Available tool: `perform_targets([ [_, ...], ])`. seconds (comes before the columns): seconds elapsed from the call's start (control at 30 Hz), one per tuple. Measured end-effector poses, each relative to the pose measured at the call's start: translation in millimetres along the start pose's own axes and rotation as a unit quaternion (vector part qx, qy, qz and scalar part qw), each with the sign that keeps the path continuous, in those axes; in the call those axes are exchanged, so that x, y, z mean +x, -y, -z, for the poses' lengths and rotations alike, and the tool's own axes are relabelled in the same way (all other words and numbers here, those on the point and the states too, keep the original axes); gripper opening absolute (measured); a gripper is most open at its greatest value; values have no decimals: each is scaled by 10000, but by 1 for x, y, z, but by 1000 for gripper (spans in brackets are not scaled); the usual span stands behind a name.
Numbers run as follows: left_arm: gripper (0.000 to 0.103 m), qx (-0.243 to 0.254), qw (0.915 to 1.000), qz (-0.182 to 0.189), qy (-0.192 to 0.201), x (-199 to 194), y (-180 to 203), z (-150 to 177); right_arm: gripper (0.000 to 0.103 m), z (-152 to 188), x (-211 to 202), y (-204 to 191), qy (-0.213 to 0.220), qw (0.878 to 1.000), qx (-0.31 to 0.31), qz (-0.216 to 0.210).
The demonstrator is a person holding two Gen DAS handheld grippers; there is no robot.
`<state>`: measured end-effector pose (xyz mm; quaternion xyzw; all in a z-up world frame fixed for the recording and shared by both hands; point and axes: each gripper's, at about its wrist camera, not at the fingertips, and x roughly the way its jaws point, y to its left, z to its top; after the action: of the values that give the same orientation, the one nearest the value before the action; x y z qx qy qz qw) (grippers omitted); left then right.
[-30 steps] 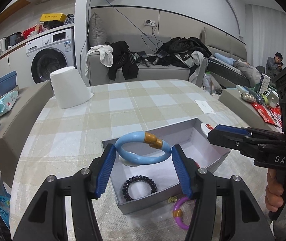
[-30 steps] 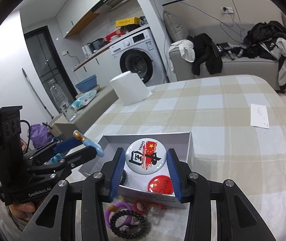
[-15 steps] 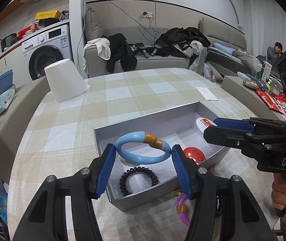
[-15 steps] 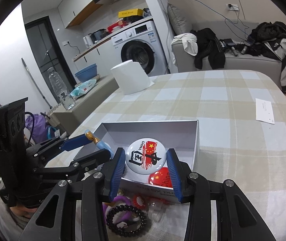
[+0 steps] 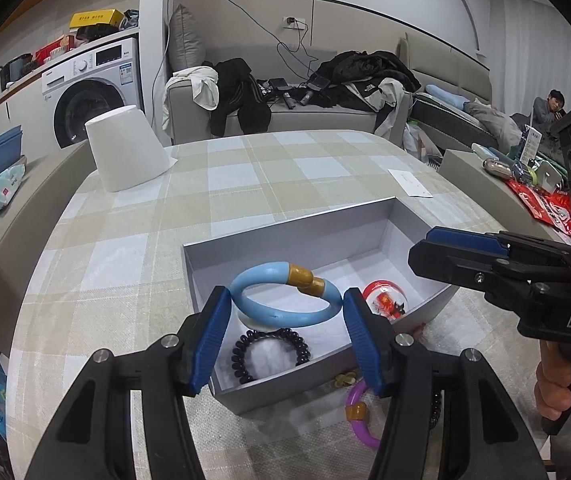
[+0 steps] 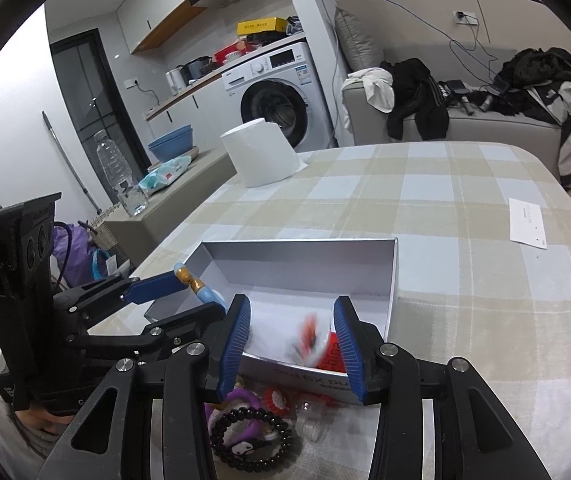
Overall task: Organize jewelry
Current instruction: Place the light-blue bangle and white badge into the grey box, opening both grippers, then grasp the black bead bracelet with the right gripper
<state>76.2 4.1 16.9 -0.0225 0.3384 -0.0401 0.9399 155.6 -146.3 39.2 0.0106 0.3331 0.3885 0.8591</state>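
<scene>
My left gripper (image 5: 286, 300) is shut on a light-blue bangle (image 5: 281, 318) with a gold clasp, held over the open grey box (image 5: 297, 236). In the box lie a black spiral hair tie (image 5: 271, 354) and a red badge (image 5: 385, 300). My right gripper (image 6: 291, 320) hangs over the box's near right corner with its jaws opening. A white and red badge (image 6: 309, 338) shows as a blur between the pads, free of them. In front of the box lie a purple bangle (image 6: 241, 400) and a black bead bracelet (image 6: 251, 440).
A white paper roll (image 5: 125, 154) stands at the far left of the checked tablecloth, and a paper slip (image 5: 409, 182) lies at the far right. A side bench with a water bottle (image 6: 119, 172) runs along the left edge. A sofa stands behind the table.
The white badge was clamped between the right gripper's pads; now the pads have parted and it drops, blurred, into the box. The left gripper keeps the blue bangle over the box.
</scene>
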Motion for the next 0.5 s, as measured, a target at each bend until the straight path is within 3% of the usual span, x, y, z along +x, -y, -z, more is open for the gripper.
perform_targets([
  [0.1, 53, -60, 9999, 134, 44, -6, 0, -3, 55, -1, -5, 1, 110, 9999, 45, -47],
  [0.17, 55, -106, 9998, 155, 68, -11, 1, -5, 67, -3, -10, 1, 194, 9998, 63, -46],
  [0.2, 58, -132, 9998, 155, 74, -14, 1, -6, 78, -4, -14, 2, 239, 9997, 96, -25],
  [0.27, 81, -203, 9996, 169, 87, -19, 0, -5, 93, -4, -19, 4, 279, 9994, 189, 22],
  [0.3, 88, -224, 9995, 179, 121, -23, -1, -3, 103, -4, -21, 5, 278, 9994, 210, 34],
  [0.33, 99, -228, 9994, 175, 178, -26, -2, -1, 103, -3, -25, 6, 295, 9993, 224, 80],
  [0.37, 102, -238, 9993, 147, 256, -31, -3, 2, 103, -2, -29, 6, 319, 9991, 230, 161],
  [0.5, 102, -356, 9985, 130, 385, -43, -6, 16, 103, 11, -43, 11, 257, 9986, 196, 409],
])
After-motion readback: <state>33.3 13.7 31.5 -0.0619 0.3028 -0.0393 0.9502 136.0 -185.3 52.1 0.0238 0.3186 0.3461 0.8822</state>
